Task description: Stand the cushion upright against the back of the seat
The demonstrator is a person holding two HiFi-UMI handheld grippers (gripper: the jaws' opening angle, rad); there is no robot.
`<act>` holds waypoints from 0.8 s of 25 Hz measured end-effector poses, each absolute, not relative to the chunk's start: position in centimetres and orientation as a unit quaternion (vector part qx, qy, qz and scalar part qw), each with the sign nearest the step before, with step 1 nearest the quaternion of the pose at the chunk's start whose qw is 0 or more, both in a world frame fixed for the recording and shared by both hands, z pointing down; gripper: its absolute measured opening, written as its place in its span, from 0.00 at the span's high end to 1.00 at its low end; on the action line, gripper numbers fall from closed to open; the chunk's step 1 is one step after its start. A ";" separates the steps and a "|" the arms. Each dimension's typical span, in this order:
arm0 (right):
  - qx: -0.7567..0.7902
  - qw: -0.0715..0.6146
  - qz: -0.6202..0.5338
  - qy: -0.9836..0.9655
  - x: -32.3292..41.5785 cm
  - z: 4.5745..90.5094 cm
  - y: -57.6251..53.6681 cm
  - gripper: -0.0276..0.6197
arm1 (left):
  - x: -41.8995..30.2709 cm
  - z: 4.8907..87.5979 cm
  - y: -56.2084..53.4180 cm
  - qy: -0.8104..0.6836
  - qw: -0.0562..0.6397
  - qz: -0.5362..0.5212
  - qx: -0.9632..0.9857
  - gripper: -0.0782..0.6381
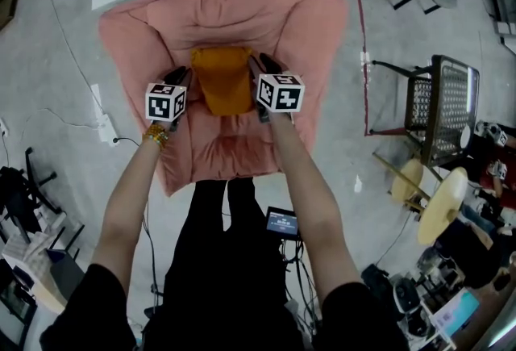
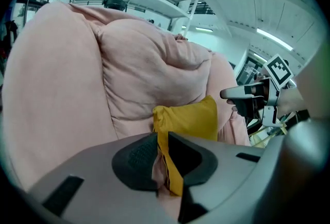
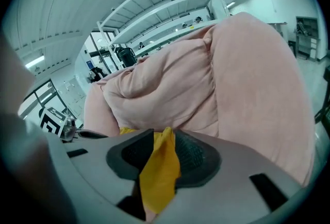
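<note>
The cushion (image 1: 223, 81) is stood against the seat's (image 1: 242, 10) far back, pinched by the left gripper (image 2: 161, 153) and loose between the right gripper's (image 3: 160, 152) wide jaws; release seems begun, and the left must be opened gently.

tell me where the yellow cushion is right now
Head view, centre: the cushion sits in the pink armchair, between left gripper and right gripper.
</note>
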State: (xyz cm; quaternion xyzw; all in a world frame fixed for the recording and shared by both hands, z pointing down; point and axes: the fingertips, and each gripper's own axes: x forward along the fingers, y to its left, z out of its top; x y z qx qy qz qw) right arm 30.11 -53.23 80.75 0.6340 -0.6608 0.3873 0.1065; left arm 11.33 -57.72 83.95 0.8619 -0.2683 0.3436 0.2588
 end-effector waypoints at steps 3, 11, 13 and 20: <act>0.628 0.112 0.362 -0.680 29.1 78.5 -51.0 0.77 | 10.4 82.1 -55.5 -0.272 0.239 0.334 0.870 0.82; 0.619 0.132 0.272 -0.725 25.4 72.0 -42.1 0.85 | 9.3 74.8 -46.1 -0.275 0.216 0.268 0.898 0.82; 0.611 0.136 0.258 -0.736 24.0 70.8 -39.4 0.88 | 9.0 73.4 -43.2 -0.274 0.223 0.254 0.900 0.83; 0.562 0.156 0.227 -0.780 18.5 67.1 -29.1 0.92 | 8.2 68.4 -33.1 -0.273 0.220 0.234 0.907 0.85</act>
